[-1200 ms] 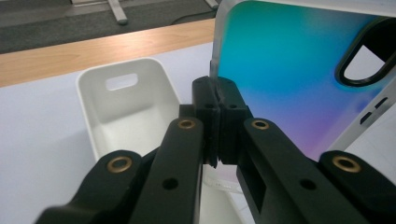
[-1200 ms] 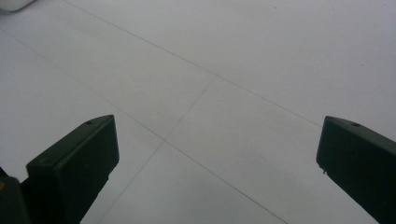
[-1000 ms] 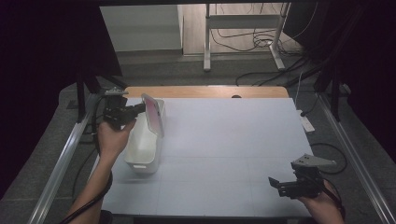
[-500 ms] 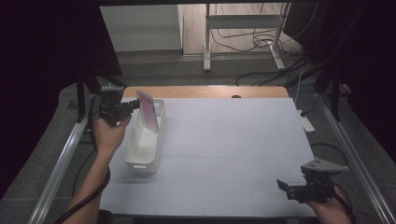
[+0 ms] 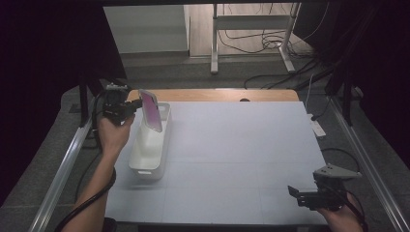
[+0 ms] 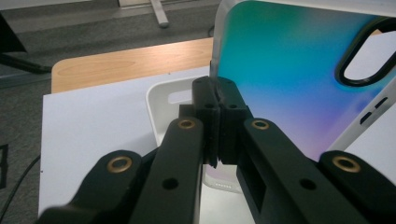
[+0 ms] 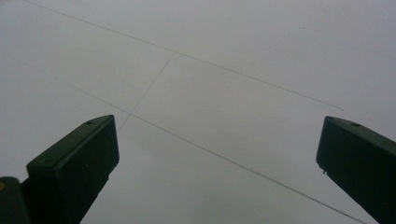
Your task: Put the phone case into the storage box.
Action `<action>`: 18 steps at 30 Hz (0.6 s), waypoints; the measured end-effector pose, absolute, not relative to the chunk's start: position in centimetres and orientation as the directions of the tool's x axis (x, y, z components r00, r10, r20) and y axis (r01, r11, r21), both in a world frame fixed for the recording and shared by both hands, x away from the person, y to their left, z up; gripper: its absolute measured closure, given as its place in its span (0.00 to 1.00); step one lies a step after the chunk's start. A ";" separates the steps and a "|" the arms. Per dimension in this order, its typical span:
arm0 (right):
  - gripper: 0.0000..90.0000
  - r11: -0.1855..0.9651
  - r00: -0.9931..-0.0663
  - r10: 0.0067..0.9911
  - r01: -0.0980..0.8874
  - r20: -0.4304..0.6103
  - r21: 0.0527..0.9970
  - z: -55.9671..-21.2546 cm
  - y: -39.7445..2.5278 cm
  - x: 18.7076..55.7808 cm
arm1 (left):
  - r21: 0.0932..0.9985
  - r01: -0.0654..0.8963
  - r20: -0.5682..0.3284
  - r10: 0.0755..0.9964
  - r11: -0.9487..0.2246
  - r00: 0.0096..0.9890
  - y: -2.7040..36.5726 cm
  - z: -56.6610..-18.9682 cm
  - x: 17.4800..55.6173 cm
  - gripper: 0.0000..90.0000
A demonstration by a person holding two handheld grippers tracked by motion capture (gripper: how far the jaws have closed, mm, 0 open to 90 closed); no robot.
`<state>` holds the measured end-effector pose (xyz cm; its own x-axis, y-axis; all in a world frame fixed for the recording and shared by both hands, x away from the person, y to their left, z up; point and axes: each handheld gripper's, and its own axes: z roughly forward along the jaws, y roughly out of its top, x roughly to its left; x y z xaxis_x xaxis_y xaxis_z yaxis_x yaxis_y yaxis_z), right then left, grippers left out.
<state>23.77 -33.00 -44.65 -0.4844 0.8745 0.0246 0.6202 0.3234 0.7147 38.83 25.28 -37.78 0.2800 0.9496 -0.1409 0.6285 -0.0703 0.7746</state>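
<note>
1. Tongs, left (image 5: 138, 103): jaws pressed together on the edge of the phone case (image 5: 150, 109), seen close up in the left gripper view, where the tongs (image 6: 217, 105) pinch its white rim and the case (image 6: 299, 79) shows a teal-to-pink iridescent back with a black-ringed camera cut-out.
2. Tongs, right (image 5: 294, 192): jaws spread wide with nothing between them, held low at the near right corner of the worktop (image 5: 241, 145); in the right gripper view they frame bare white surface (image 7: 210, 93).
3. Position of the case: upright and slightly tilted, held in the air over the far end of the white bin (image 5: 151, 143), which stands on the left part of the worktop. Whether its lower edge touches the bin cannot be told.
4. Contents of the bin: the visible interior looks empty; the far end is partly hidden behind the case.
5. Progress (judgement): the case is secured in the grip and clear of the bin floor; setting it down or handing it across, and releasing it, remain.
</note>
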 end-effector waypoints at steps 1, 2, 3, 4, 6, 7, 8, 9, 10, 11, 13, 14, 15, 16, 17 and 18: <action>0.00 0.323 -0.484 0.875 0.620 0.025 0.715 -44.6 -33.0 23.8 | 0.774 0.629 -0.139 0.952 -0.068 0.273 25.2 -37.9 39.0 0.98; 0.00 0.325 -0.485 0.874 0.618 0.022 0.716 -44.6 -33.0 23.7 | 0.775 0.629 -0.140 0.953 -0.064 0.269 25.2 -37.9 39.2 0.98; 0.00 0.325 -0.485 0.874 0.617 0.021 0.717 -44.6 -33.0 23.7 | 0.774 0.630 -0.139 0.955 -0.061 0.263 25.2 -38.0 39.3 0.98; 0.00 0.326 -0.486 0.874 0.616 0.020 0.717 -44.6 -33.0 23.7 | 0.773 0.631 -0.137 0.957 -0.058 0.256 25.1 -38.1 39.5 0.98; 0.00 0.326 -0.486 0.874 0.616 0.020 0.717 -44.6 -33.0 23.7 | 0.770 0.635 -0.138 0.959 -0.053 0.248 25.1 -38.4 39.9 0.98; 0.00 0.327 -0.487 0.873 0.616 0.020 0.717 -44.6 -33.0 23.7 | 0.770 0.635 -0.138 0.959 -0.053 0.248 25.1 -38.4 39.9 0.98; 0.00 0.327 -0.488 0.873 0.616 0.020 0.717 -44.6 -33.0 23.7 | 0.770 0.636 -0.139 0.960 -0.050 0.243 25.1 -38.6 40.1 0.98; 0.00 0.328 -0.488 0.873 0.616 0.020 0.717 -44.6 -32.9 23.7 | 0.767 0.640 -0.141 0.962 -0.044 0.235 25.1 -38.9 40.4 0.98; 0.00 0.328 -0.488 0.873 0.616 0.020 0.717 -44.6 -32.9 23.7 | 0.767 0.640 -0.141 0.962 -0.044 0.235 25.1 -38.9 40.4 0.98; 0.00 0.328 -0.488 0.873 0.616 0.020 0.716 -44.7 -32.9 23.7 | 0.767 0.640 -0.136 0.965 -0.040 0.224 25.0 -39.2 40.6 0.98; 0.00 0.329 -0.488 0.873 0.617 0.020 0.715 -44.7 -32.9 23.7 | 0.764 0.644 -0.144 0.966 -0.031 0.216 25.1 -39.5 40.9 0.98; 0.00 0.332 -0.489 0.872 0.616 0.017 0.714 -44.7 -32.9 23.7 | 0.765 0.644 -0.140 0.967 -0.031 0.213 25.1 -39.7 41.0 0.98; 0.00 0.335 -0.490 0.871 0.617 0.015 0.712 -44.6 -32.9 23.7 | 0.764 0.645 -0.136 0.969 -0.031 0.208 25.1 -39.9 41.1 0.98; 0.00 0.338 -0.492 0.870 0.616 0.013 0.712 -44.7 -32.9 23.7 | 0.763 0.646 -0.138 0.970 -0.026 0.202 25.1 -40.1 41.3 0.98; 0.00 0.339 -0.493 0.870 0.615 0.011 0.712 -44.7 -32.8 23.7 | 0.764 0.645 -0.139 0.970 -0.023 0.199 25.1 -40.2 41.4 0.98; 0.00 0.340 -0.494 0.869 0.614 0.011 0.712 -44.7 -32.8 23.7 | 0.765 0.644 -0.139 0.971 -0.020 0.196 25.1 -40.4 41.5 0.98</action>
<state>23.72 -32.82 -44.67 -0.4940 0.8694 0.0110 0.6144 0.3400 0.7120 41.51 25.11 -40.38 0.1958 0.9708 -0.1389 0.6442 -0.0205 0.7646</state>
